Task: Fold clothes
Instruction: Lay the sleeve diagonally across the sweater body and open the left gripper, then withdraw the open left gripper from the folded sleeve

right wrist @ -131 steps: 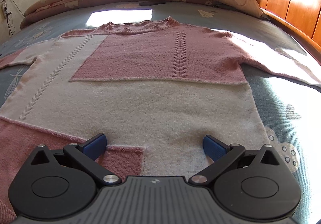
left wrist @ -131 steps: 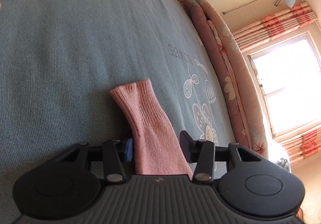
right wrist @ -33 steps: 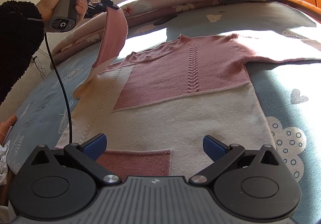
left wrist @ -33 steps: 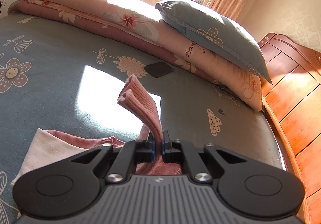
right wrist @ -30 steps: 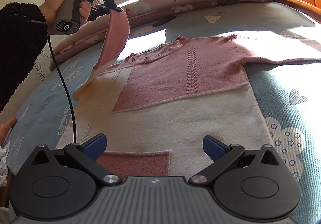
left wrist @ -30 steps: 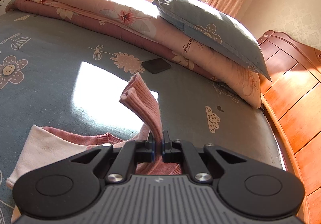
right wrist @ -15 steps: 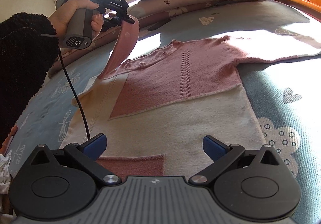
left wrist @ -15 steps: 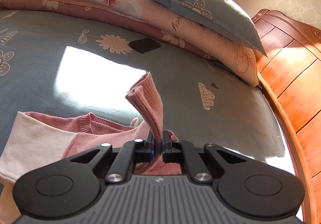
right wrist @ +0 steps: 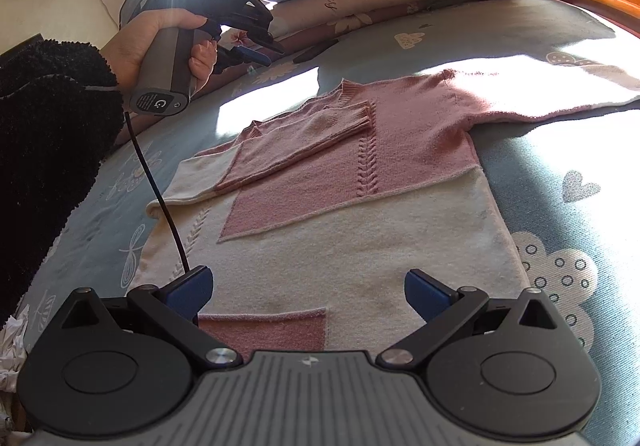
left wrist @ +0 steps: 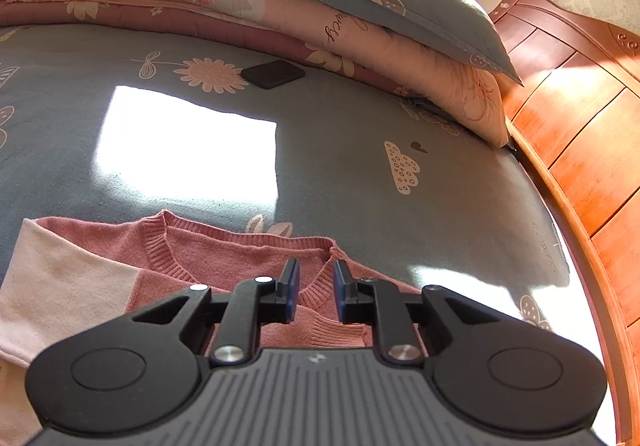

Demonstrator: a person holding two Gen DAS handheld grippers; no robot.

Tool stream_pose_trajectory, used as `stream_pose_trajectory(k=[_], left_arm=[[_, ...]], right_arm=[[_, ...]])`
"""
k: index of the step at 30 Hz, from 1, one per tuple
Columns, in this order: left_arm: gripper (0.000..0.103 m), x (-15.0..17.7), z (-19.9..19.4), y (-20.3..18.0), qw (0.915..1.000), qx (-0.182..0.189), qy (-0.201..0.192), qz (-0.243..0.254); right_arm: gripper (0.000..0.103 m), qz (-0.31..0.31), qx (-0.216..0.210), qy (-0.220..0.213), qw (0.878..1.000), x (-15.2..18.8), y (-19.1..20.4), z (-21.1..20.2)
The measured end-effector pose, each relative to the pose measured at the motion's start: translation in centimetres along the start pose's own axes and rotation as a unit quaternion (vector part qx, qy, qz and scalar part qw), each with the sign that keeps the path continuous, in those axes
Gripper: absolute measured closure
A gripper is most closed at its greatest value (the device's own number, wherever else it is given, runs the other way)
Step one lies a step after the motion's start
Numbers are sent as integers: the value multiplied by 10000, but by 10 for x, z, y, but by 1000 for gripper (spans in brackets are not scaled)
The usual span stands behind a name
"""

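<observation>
Released from the left gripper (left wrist: 314, 288) (fingers now slightly parted, holding nothing), the sleeve (right wrist: 298, 140) lies folded across the sweater (right wrist: 360, 222), spread mid-bed (right wrist: 560, 174). Right gripper (right wrist: 308, 292) hovers wide open, empty, over its hem.

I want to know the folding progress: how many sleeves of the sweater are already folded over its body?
1. The folded sleeve lies across the chest of the sweater, its cuff near the collar. The other sleeve lies stretched out on the bed.

Sunlit bed (left wrist: 360, 182), wood headboard (left wrist: 580, 118)
</observation>
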State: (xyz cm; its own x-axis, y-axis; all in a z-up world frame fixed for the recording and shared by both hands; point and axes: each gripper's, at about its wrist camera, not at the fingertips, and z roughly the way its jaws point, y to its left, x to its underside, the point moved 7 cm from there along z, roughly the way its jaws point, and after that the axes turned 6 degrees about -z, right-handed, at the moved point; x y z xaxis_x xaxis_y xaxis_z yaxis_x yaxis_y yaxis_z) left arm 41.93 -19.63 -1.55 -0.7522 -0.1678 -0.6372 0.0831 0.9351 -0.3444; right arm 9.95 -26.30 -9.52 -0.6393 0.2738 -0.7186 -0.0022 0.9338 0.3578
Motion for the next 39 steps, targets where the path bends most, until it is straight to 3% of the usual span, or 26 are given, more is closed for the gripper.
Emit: stream_pose_trajectory(k=[4, 11, 14, 21, 26, 28, 31, 35, 39], left_arm=[[67, 2, -16, 15, 9986, -212, -85, 476], [59, -4, -55, 77, 9971, -449, -28, 610], [49, -4, -69, 115, 9959, -646, -186, 607], [48, 41, -73, 221, 9936, -1104, -158, 168], [48, 65, -74, 256, 9959, -803, -314, -276], [48, 64, -74, 256, 9974, -332, -317, -561], [48, 56, -71, 245, 9977, 144, -332, -576], [47, 55, -56, 240, 9979, 305, -255, -508], [47, 73, -38, 260, 9969, 257, -117, -734]], right_arm=[[0, 67, 19, 47, 10000, 1, -3, 2], [0, 110, 95, 170, 9998, 4, -5, 10], [0, 126, 168, 255, 9995, 7, -7, 16], [0, 109, 306, 409, 9986, 13, -9, 31], [0, -2, 321, 313, 9990, 14, -6, 40], [0, -78, 381, 311, 9988, 14, -4, 44], [0, -179, 490, 357, 9980, 16, -3, 50], [0, -323, 637, 365, 9968, 17, -3, 56], [0, -449, 711, 358, 9958, 19, -3, 58]])
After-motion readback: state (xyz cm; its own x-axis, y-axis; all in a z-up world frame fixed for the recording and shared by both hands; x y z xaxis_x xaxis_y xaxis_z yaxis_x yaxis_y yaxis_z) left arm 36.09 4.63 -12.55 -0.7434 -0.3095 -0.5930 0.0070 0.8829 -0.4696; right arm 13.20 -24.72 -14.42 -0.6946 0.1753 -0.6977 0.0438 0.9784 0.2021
